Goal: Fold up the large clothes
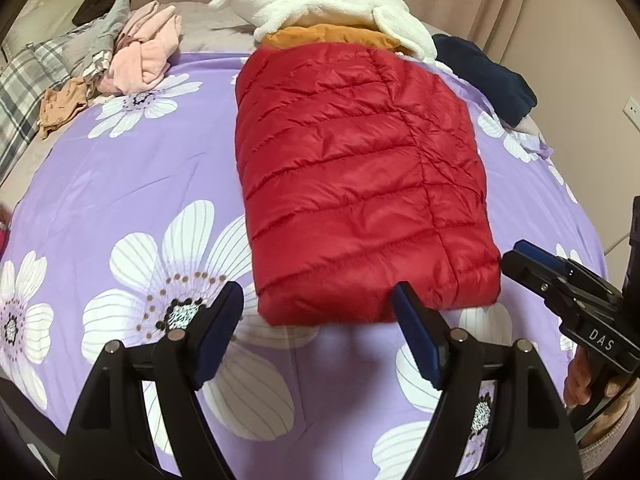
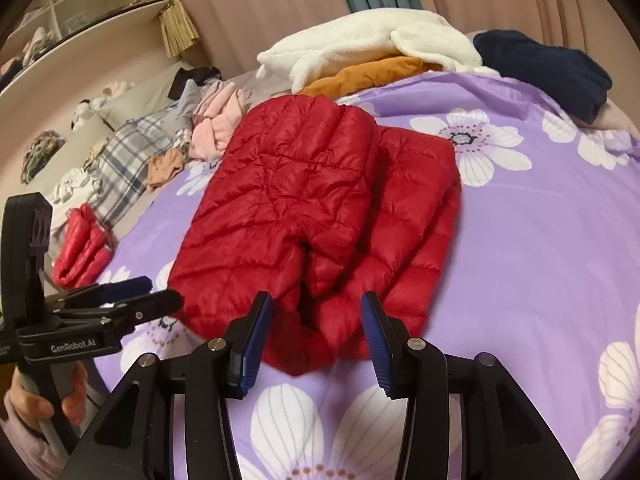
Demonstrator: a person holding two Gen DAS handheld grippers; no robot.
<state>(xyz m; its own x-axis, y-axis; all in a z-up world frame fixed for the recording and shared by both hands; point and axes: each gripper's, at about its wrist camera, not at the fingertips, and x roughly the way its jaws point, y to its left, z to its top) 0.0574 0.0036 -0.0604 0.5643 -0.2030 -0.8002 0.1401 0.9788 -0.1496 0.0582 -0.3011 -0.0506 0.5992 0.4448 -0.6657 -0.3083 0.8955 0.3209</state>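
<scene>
Red quilted down jacket (image 1: 360,176): centre of the left wrist view, lying flat on the purple floral bedsheet (image 1: 120,184). Sides appear turned in, giving a long padded rectangle; in the right wrist view 2 overlapping panels show, with a seam gap at the near hem.

Left gripper (image 1: 318,308): lower centre of its own view, jaws spread wide, nothing between the pads, tips just short of the jacket's near hem. Also seen at lower left of the right wrist view, held by a hand.

Right gripper (image 2: 316,320): lower centre of its view, jaws parted and empty, framing the near hem without pinching it.

Stacked items, upper centre: white fleece garment (image 1: 328,4) over an orange garment (image 1: 332,38); navy garment (image 1: 488,72) at upper right.

Unsorted pile, upper left: pink garment (image 1: 144,52), plaid and grey pieces. A second small red quilted piece (image 2: 82,246) sits at left of the right wrist view.

Progress, as judged: lengthwise folds done; a crosswise fold bringing the hem up, and moving the bundle to the stack, look outstanding. The pile suggests more garments remain.
</scene>
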